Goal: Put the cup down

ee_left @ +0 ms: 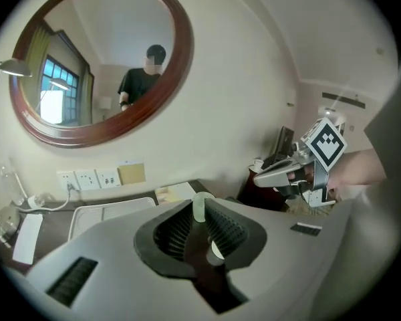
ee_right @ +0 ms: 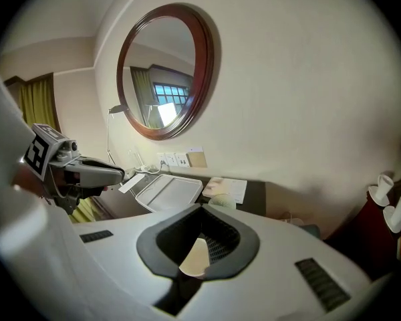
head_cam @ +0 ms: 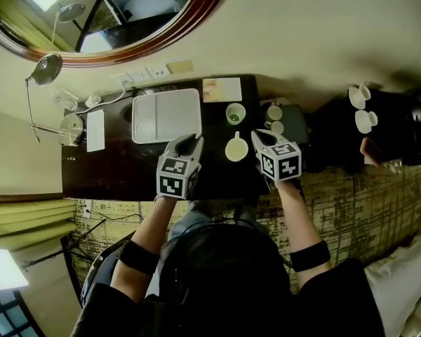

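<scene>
The left tongs (head_cam: 189,144) are closed to a thin slit with nothing between them. The right tongs (head_cam: 261,138) are fully together and also empty. Both are over the dark tabletop (head_cam: 112,167), the left tongs at the near right corner of the white tray (head_cam: 166,116) and the right tongs farther to the right. The cream cup (head_cam: 236,149) stands upright on the tabletop between them, right of the tray's near corner, and neither holds it. A second cup (head_cam: 235,113) stands just right of the tray's right edge. A paper card (head_cam: 222,89) lies by the tray's far right corner, at the wall. A round mirror (head_cam: 105,12) hangs on the wall above the tray.
</scene>
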`<action>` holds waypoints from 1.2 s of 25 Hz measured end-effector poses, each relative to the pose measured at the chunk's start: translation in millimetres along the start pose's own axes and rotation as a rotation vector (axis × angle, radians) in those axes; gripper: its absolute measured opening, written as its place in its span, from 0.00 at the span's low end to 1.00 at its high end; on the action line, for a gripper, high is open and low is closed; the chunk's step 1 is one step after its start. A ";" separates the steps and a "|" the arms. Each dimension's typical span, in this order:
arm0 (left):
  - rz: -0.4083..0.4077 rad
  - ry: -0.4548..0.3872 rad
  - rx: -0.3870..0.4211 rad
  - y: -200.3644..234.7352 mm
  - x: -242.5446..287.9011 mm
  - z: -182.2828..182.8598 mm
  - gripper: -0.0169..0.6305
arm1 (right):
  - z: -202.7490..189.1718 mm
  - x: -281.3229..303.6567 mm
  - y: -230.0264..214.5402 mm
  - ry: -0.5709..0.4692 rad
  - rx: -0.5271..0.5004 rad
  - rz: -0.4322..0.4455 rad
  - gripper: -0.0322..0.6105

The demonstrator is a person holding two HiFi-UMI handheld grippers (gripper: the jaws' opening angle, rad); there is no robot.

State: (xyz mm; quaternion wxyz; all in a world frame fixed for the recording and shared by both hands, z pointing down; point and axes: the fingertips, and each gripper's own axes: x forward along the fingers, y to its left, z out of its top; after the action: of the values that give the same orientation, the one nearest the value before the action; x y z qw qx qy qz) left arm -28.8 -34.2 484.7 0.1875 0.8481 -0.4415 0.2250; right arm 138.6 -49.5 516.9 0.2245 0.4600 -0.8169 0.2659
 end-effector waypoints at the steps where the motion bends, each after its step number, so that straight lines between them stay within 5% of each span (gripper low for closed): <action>1: 0.008 -0.008 -0.019 8.1 -5.3 0.2 0.07 | 3.8 1.0 6.2 -0.005 -0.005 0.002 0.06; 6: 0.022 -0.057 -0.088 31.1 -33.7 1.9 0.04 | 14.8 6.8 37.1 -0.011 -0.022 0.015 0.06; 17: 0.126 -0.051 -0.093 85.8 -76.4 -11.5 0.04 | 20.5 18.2 63.5 -0.005 -0.080 -0.005 0.06; 30: 0.116 -0.038 -0.191 93.3 -87.3 -30.1 0.04 | 14.4 14.4 61.5 0.011 -0.098 -0.016 0.06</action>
State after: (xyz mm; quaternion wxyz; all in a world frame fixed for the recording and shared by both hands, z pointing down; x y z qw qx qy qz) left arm -157.5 -11.0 473.0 0.2456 0.8035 -0.5129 0.1763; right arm 76.4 -41.0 500.7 0.2533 0.4537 -0.8239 0.2264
